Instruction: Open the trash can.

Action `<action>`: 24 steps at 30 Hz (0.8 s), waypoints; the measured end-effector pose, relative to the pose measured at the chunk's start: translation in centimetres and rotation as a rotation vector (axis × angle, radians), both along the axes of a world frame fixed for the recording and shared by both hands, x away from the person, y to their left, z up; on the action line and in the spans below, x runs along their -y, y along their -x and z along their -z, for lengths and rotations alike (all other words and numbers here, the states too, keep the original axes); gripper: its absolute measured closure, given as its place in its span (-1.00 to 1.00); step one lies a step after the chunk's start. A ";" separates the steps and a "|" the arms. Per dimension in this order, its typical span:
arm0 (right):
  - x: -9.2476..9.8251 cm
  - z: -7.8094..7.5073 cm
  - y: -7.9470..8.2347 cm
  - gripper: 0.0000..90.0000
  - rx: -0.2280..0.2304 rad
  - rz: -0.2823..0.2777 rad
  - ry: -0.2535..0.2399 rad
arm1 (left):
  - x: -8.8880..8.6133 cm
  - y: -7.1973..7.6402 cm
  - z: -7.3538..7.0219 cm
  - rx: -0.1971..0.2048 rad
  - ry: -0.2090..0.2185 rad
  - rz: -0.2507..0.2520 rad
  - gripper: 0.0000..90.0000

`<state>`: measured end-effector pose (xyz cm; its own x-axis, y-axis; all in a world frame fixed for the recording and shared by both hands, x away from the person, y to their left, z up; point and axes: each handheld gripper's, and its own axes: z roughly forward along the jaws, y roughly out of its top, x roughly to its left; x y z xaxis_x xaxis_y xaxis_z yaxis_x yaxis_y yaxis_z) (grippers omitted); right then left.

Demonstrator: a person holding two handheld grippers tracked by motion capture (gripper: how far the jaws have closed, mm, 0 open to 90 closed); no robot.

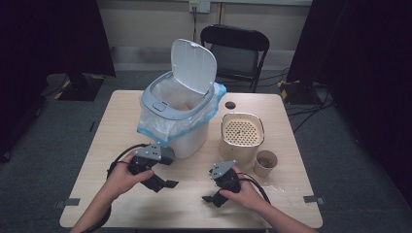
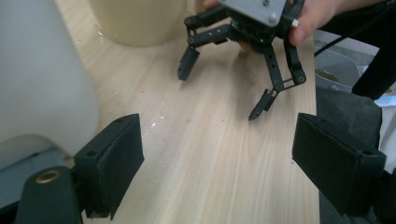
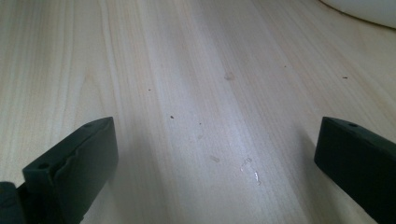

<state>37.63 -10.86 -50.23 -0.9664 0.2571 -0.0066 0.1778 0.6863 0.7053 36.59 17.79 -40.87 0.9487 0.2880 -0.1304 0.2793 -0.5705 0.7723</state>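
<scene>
- We see the left gripper [image 1: 165, 184] held low over the table [image 1: 121, 111], its jaws standing wide apart with only bare wood between them.
- We find the white bin [image 1: 182, 126] just beside it, upright, its lid [image 1: 193, 65] tipped open and a blue-edged liner [image 1: 150, 128] folded over the rim.
- We see the right gripper [image 1: 214, 196] near the front edge, also spread wide and gripping nothing; the left gripper view shows it facing the left one.
- We note the paper cup [image 1: 266, 163] near the right hand [image 1: 245, 194], touching or just beside the beige strainer pot [image 1: 242, 133].
</scene>
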 end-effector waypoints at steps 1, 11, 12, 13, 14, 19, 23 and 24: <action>0.0 0.0 0.0 -1.00 0.000 0.000 0.000 | 0.1 0.0 0.2 -0.002 -0.010 0.008 -0.64; 0.0 0.0 0.0 -1.00 0.001 -0.002 0.001 | 1.4 0.1 2.9 -0.020 -0.012 0.030 -0.64; 0.0 0.0 0.0 -1.00 0.002 -0.002 0.001 | 1.5 0.2 3.1 -0.023 -0.013 0.027 -0.64; 0.0 0.0 0.0 -1.00 0.001 0.000 0.000 | 1.6 0.1 3.4 -0.019 -0.021 0.034 -0.64; 0.1 0.0 0.1 -1.00 0.000 0.007 0.002 | 1.7 0.2 3.6 -0.023 -0.033 0.036 -0.64; 0.1 0.0 0.2 -1.00 -0.002 0.020 0.001 | 2.2 0.3 4.8 -0.032 -0.040 0.052 -0.65; 0.1 0.0 0.2 -1.00 -0.003 0.021 0.001 | 2.7 0.3 5.5 -0.035 -0.047 0.057 -0.65; 0.1 0.0 0.2 -1.00 -0.004 0.021 0.000 | 2.8 0.2 5.6 -0.033 -0.057 0.064 -0.64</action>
